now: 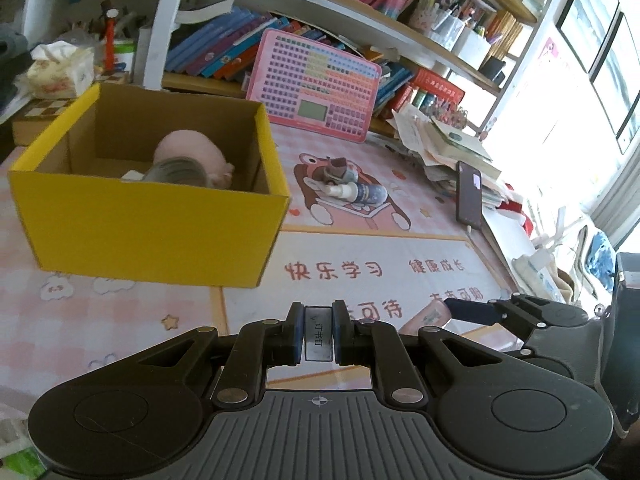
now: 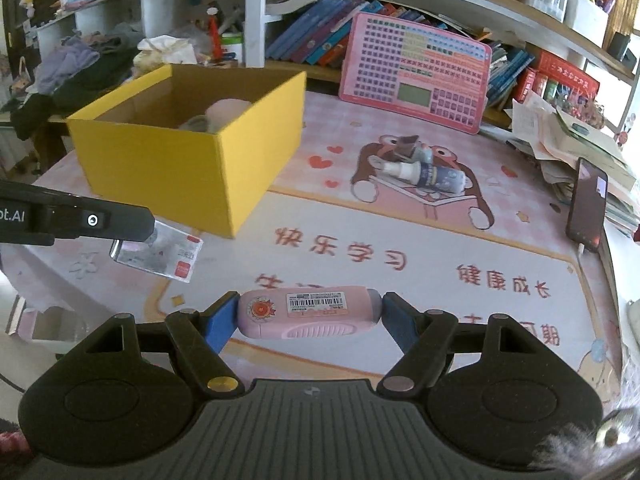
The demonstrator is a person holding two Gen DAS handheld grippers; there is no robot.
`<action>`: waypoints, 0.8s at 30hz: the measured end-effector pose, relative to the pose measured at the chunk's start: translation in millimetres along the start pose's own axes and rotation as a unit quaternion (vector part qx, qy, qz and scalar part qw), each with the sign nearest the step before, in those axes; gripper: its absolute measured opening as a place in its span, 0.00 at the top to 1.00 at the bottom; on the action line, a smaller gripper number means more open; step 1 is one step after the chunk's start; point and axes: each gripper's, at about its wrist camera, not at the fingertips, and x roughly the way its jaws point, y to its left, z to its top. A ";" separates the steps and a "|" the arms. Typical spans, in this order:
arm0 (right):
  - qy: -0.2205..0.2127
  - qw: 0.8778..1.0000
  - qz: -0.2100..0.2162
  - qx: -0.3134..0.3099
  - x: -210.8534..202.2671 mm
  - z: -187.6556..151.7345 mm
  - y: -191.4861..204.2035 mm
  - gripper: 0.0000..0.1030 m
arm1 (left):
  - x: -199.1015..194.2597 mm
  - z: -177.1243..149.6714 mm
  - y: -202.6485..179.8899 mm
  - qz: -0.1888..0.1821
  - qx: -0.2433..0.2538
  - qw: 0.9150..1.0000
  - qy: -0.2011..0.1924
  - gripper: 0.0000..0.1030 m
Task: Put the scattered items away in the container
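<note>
- Your left gripper [image 1: 318, 334] was pinched on a small flat box of staples [image 2: 158, 254], held on edge between the pads.
- Your right gripper [image 2: 308, 314] clamped a pink stapler-like case [image 2: 308, 314] end to end, its barcode label facing up.
- Both loads hung above the pink desk mat [image 1: 120, 312], near the yellow box [image 1: 160, 232] but not over it.
- The box already held a pink plush toy [image 1: 192, 156].
- A spray bottle [image 1: 360, 192] and a small toy beside it lay on the mat, right of the box.
- You would do well to clear the near wall first, bring each load fully past the rim, and release low, one hand at a time.
</note>
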 end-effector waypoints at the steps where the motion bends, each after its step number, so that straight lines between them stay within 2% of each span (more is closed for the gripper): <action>1: 0.000 1.000 0.002 0.000 -1.1 -0.5 5.4 0.27 | -4.0 -1.8 3.8 0.001 -0.002 1.000 -0.001 0.87; 12: 0.011 1.000 0.025 -0.006 -6.8 -8.9 56.8 0.27 | -41.0 -21.1 39.4 0.011 -0.024 1.000 -0.005 0.87; 24: 0.010 0.999 0.042 -0.032 -7.8 -4.4 97.1 0.27 | -63.1 -25.9 66.5 0.021 -0.043 0.999 -0.021 0.87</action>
